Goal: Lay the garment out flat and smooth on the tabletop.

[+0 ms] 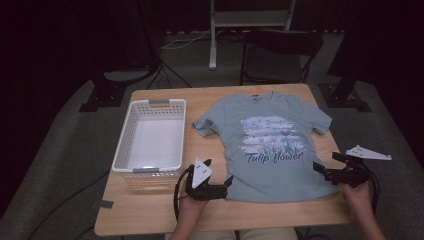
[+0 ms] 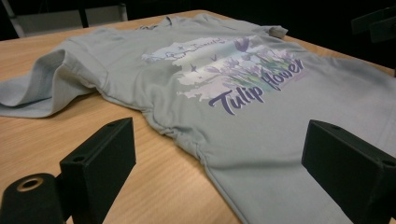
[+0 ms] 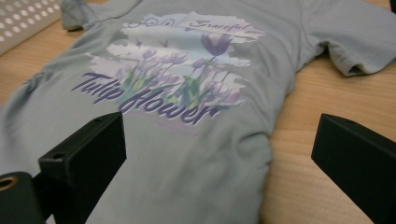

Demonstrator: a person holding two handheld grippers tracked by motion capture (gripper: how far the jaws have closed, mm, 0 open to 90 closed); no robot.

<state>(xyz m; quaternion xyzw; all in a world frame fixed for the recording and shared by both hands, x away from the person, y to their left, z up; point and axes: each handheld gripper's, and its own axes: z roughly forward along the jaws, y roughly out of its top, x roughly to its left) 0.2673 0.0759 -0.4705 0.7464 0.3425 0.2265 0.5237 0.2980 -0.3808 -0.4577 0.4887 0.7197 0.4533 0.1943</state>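
Plainly, the grey-blue T-shirt (image 1: 270, 145) lies flat, printed "Tulip flower", hem seemingly rumpled.

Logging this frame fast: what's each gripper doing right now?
Left gripper: open, holding nothing, at the T-shirt's bottom left corner.
Right gripper: open, holding nothing, at its bottom right corner.

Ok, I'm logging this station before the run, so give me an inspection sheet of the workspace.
Surface: wooden table, bare around the items.
Job's things: grey T-shirt spread flat, print up; white basket beside it, nothing inside.
Clutter: nothing seen.
Grippers: left gripper open at the shirt's near left hem; right gripper open at its near right corner.
Cables: black cable trails from the left gripper.
Surroundings: dark room, folding chair behind the table.
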